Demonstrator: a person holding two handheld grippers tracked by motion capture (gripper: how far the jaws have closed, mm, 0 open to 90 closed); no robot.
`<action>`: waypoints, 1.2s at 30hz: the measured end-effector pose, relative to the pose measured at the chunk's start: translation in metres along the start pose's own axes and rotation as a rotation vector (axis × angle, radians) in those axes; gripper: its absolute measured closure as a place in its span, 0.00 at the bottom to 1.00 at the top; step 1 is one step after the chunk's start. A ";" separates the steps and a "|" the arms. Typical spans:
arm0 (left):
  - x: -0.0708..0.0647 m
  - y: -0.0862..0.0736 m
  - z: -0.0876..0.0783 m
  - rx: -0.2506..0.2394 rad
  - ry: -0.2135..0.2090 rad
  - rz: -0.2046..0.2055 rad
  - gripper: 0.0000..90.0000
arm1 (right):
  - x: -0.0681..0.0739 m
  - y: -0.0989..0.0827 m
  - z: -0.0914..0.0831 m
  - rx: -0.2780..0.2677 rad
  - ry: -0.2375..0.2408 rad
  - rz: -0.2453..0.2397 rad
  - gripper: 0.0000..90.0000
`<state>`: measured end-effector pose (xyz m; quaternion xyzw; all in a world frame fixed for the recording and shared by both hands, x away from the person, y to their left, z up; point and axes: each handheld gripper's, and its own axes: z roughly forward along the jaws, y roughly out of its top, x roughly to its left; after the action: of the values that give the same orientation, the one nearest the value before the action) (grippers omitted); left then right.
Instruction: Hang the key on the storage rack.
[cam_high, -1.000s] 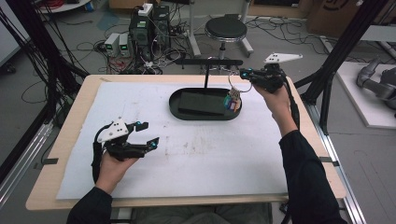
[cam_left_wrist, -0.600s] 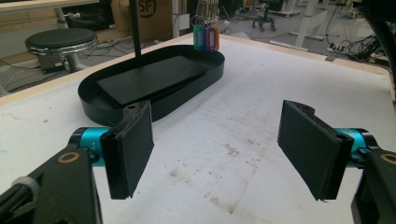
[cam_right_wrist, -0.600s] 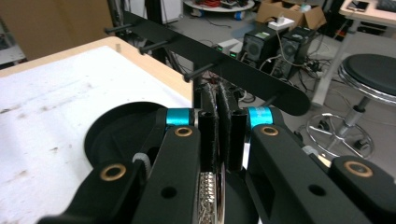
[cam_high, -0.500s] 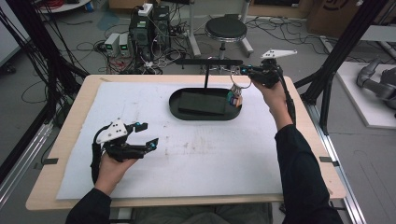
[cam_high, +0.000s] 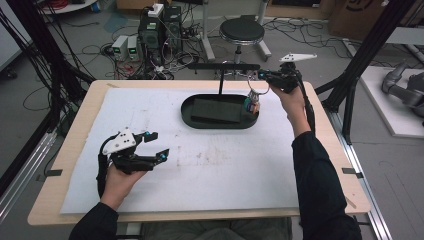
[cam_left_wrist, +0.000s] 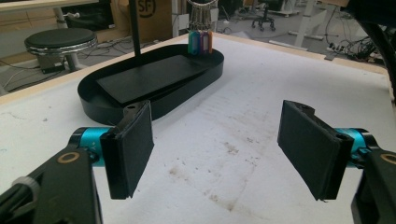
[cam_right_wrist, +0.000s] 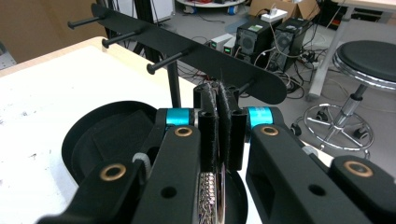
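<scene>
Work in hand: a key ring with coloured tags is being brought to a peg of the black rack.

Progress, as judged: lift done, ring raised above the right end of the oval tray; hanging not yet done, since the ring is seen below the clenched pads in the right gripper view, with the nearest peg just beyond them. Left to do: threading the ring over a peg and release.

Right tongs: clenched on the key ring, held near the rack's right end.
Left tongs: released, nothing between the pads, held over the near left of the worktop.

Count:
- Key ring: 1
- Coloured tags: 3 counted in the left gripper view
- Rack: 1; pegs made out: 4
- Tray: 1
- Tongs: 2
- Stool behind the worktop: 1
</scene>
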<state>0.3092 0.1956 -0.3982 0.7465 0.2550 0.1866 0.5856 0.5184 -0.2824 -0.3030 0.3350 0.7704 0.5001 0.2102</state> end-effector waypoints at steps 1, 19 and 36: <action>0.000 0.000 0.000 0.002 0.000 0.001 0.30 | 0.000 -0.001 0.001 0.001 0.000 0.003 0.97; 0.000 -0.002 -0.002 0.003 0.000 0.001 0.30 | -0.004 -0.005 0.008 0.011 -0.026 0.024 0.96; 0.000 -0.003 0.001 0.019 0.002 0.006 0.30 | 0.001 -0.002 -0.016 0.020 -0.129 -0.020 0.69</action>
<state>0.3093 0.1960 -0.4014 0.7525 0.2551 0.1869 0.5777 0.5066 -0.2923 -0.2979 0.3608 0.7636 0.4675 0.2611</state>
